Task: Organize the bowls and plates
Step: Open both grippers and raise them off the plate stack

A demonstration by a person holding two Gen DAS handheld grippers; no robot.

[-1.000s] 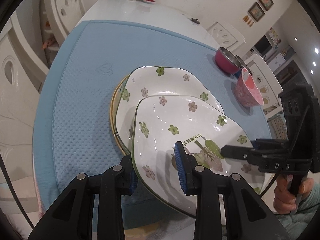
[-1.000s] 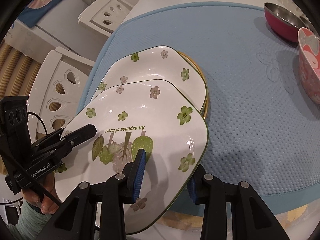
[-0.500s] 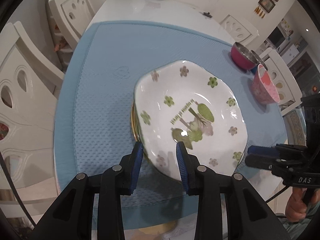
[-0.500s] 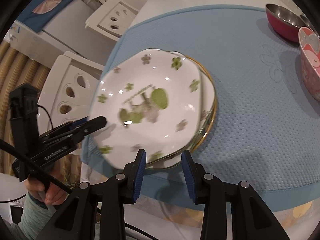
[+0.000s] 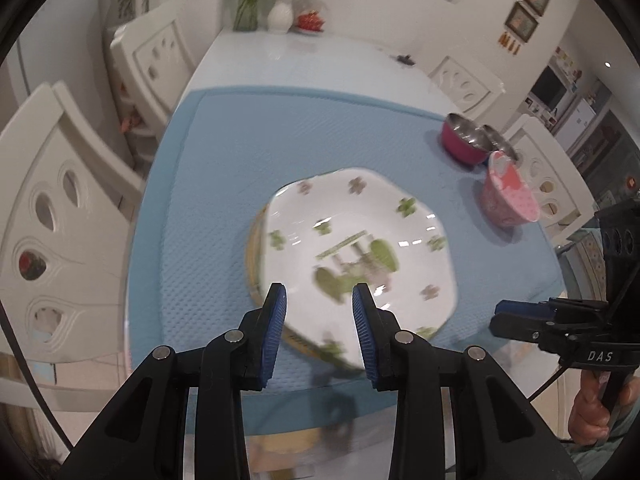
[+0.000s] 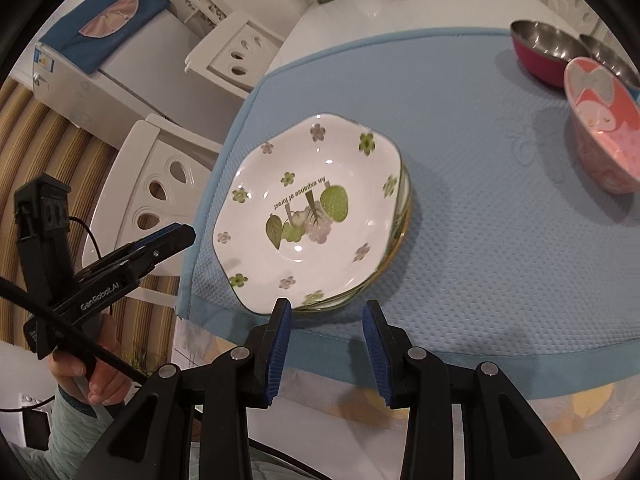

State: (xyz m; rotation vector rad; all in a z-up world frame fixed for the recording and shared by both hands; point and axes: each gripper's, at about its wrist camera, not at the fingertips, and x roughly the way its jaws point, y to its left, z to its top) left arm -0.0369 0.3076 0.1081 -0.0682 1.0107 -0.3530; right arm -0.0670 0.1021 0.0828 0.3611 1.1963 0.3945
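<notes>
The left gripper (image 5: 318, 308) hung over the near edge of the blue mat (image 5: 208, 200), its fingers parted with only air between the blue pads; nothing was pinched. It sat back from the stack, which I judge to be the posture of a tool that had no further business with the plate and was keeping clear of its rim.

Just beyond it, toward the near left corner of the mat, lay the flowered plate (image 6: 308, 216). It rested level on top of a similar plate, with a yellow-rimmed plate (image 6: 404, 220) showing at the bottom of the pile along the right side. Stacking like on like seems the reason for that spot: the plates shared one footprint and left the rest of the mat free. The top plate was white and glossy, with a wavy, roughly eight-sided rim edged in green, small green and mauve flowers scattered round it, and a printed picture of leaves and fruit with a line of lettering in the middle.

The right gripper (image 6: 326, 322) hovered at the same near edge, its fingers likewise spread and empty, the plate's rim just ahead of the tips but not between them.

Farther right, near the far right corner of the mat, stood a pink bowl (image 6: 604, 120) and a red steel-lined bowl (image 6: 540, 54), close together and not yet nested.
</notes>
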